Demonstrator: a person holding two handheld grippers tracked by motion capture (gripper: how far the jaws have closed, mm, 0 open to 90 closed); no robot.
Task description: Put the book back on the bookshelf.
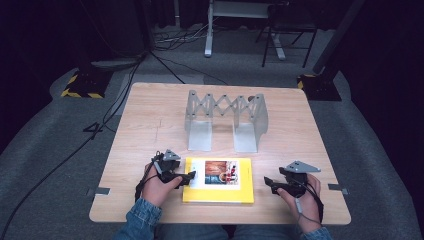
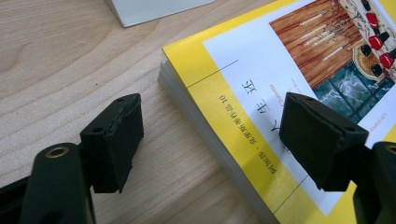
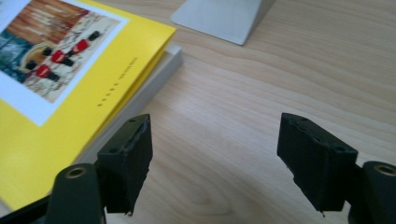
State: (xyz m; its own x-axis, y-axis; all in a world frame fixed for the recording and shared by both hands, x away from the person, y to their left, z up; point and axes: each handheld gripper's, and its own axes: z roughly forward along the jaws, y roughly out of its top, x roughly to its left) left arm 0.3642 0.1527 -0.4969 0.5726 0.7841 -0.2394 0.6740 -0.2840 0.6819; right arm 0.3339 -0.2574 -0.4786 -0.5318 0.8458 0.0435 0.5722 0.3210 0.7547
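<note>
Yellow book lies flat on the desk, lower centre of the high view. Left hand-held gripper spread, straddling its left edge, pinching nothing; right hand-held gripper spread over bare wood, clear of it. Risk: closing may catch only the cover, which peels open, or the book skids away.

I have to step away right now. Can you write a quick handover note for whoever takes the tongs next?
Left tongs: open, jaws astride the left edge of the yellow book, not gripping.
Right tongs: open, over bare table just right of the book.
The book lies flat at the near edge, cover up; the metal book rack stands empty behind it.
Done: nothing visibly placed.
Left, probably: grip the book and stand it in the rack.
</note>
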